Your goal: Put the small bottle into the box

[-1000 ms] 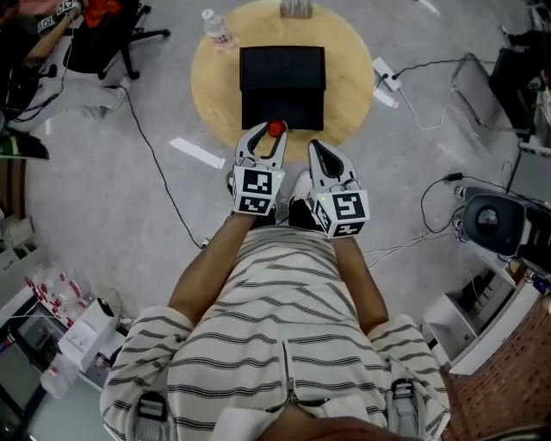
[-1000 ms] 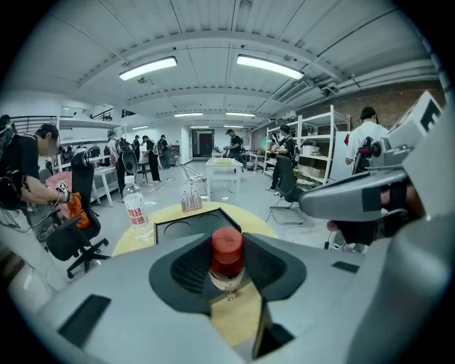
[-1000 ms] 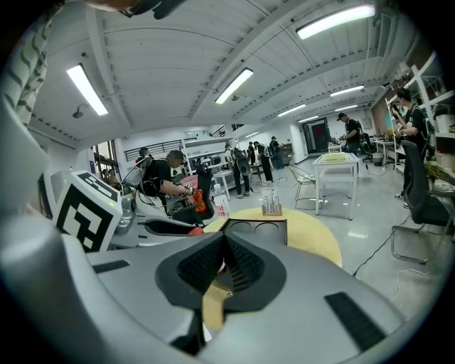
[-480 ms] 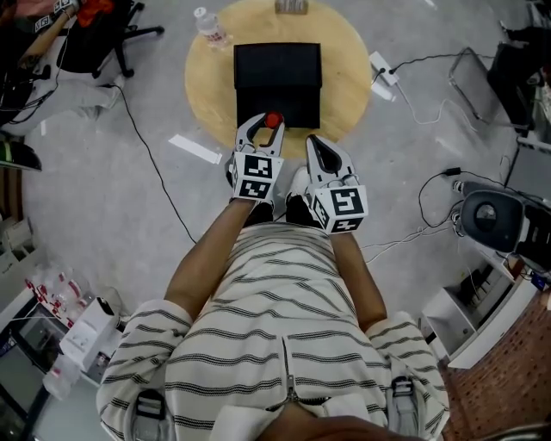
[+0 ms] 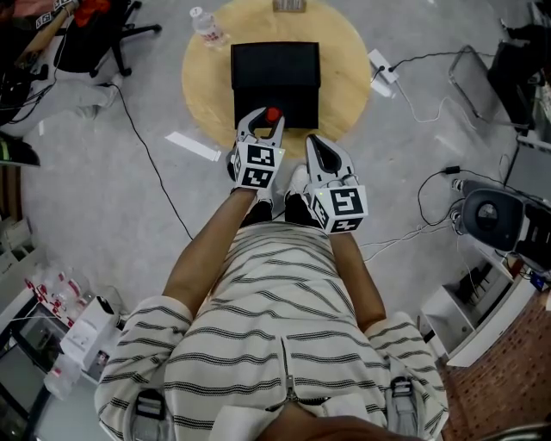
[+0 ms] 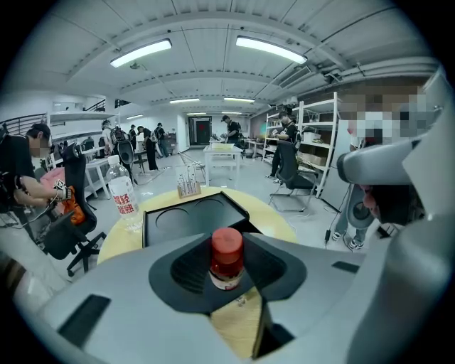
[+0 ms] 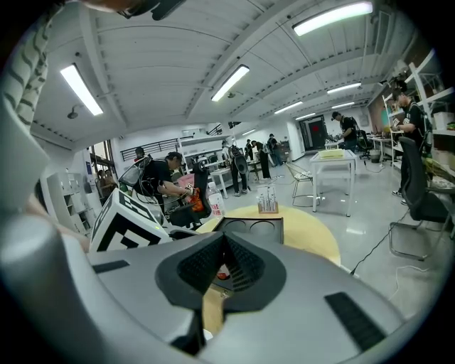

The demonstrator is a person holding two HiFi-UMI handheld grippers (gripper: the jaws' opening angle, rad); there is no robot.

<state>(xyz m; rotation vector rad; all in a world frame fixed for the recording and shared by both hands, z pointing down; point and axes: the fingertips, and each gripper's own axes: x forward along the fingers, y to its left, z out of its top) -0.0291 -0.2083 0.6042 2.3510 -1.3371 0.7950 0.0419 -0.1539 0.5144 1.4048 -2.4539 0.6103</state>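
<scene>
The small bottle (image 5: 273,114), red-capped with a pale label, stands upright between the jaws of my left gripper (image 5: 269,118), which is shut on it. In the left gripper view the small bottle (image 6: 227,257) sits in the dark pads just short of the black box (image 6: 190,217). The black box (image 5: 275,77) lies open on the round wooden table (image 5: 202,86), and the bottle hangs at its near edge. My right gripper (image 5: 315,146) is beside the left one, a little nearer to me, shut and empty. Its jaws (image 7: 223,264) meet with nothing between them.
A clear water bottle (image 5: 205,24) stands at the table's far left, and a small rack of tubes (image 5: 290,7) at its far edge. A power strip (image 5: 382,69) and cables (image 5: 151,146) lie on the floor. An office chair (image 5: 103,34) stands at the left.
My left gripper has carried the bottle a little forward, from in front of the box to its near edge. The right gripper has stayed about where it was.
</scene>
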